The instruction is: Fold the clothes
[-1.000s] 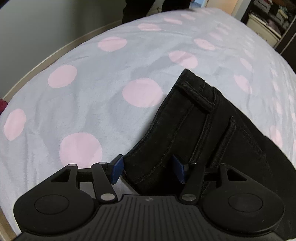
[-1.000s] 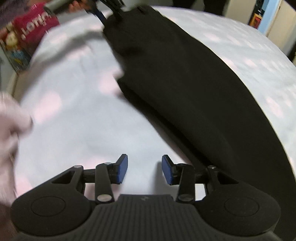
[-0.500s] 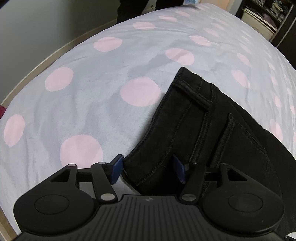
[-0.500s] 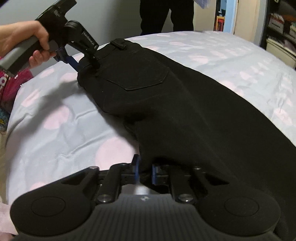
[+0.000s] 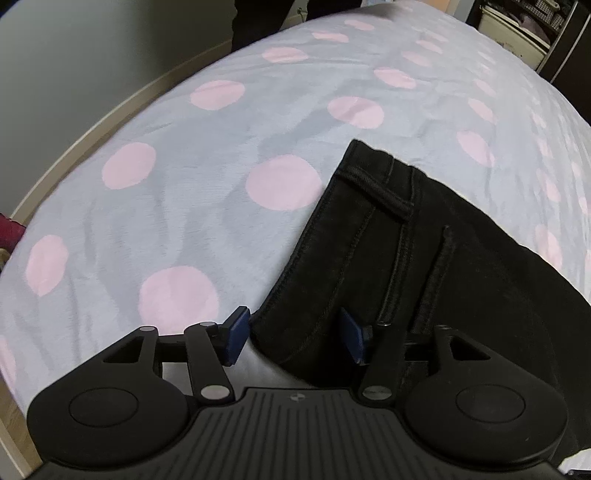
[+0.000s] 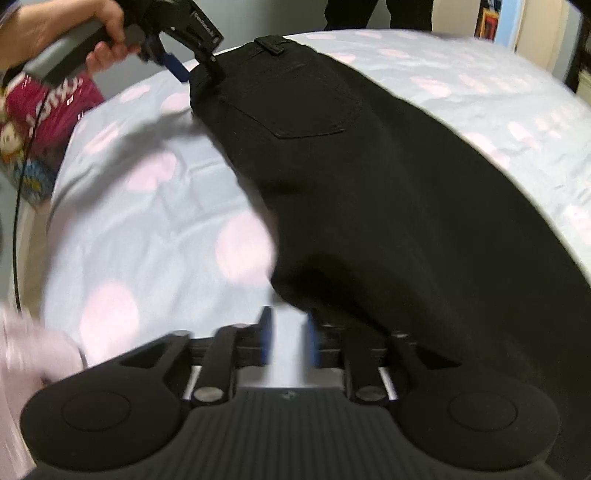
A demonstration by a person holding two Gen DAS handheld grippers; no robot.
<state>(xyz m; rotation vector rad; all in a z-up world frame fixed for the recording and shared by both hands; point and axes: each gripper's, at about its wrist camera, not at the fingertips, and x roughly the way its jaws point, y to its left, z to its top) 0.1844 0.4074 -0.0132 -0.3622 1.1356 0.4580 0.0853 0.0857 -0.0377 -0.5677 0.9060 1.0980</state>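
Left wrist view: I see the left hand-held gripper [image 5: 293, 338] with its blue pads spread wide, straddling the waistband corner of the black denim jeans [image 5: 424, 266]. The fabric edge sits between the pads, close to the left one, with a clear gap to the right one; I read no pinch on the cloth. A belt loop [image 5: 375, 192] lies across the waistband further out. The jeans lie on the pale grey bed sheet with pink polka dots [image 5: 184, 177], toward the right of the view. A light wooden bed frame edge [image 5: 92, 125] curves along the left.

Right wrist view, motion-blurred: the right hand-held gripper [image 6: 288, 341] has its blue pads at a narrow gap, with pale sheet showing between them and nothing held. The jeans' dark edge lies just beside the right pad. The jeans stretch from there up to the far left, back pocket [image 6: 295, 107] facing up. At the far end a bare hand [image 6: 74, 33] holds the left gripper at the waistband corner. A red and pink printed item [image 6: 40, 122] sits beyond the bed's left side. A blurred pale pink cloth [image 6: 29, 354] sits at lower left.
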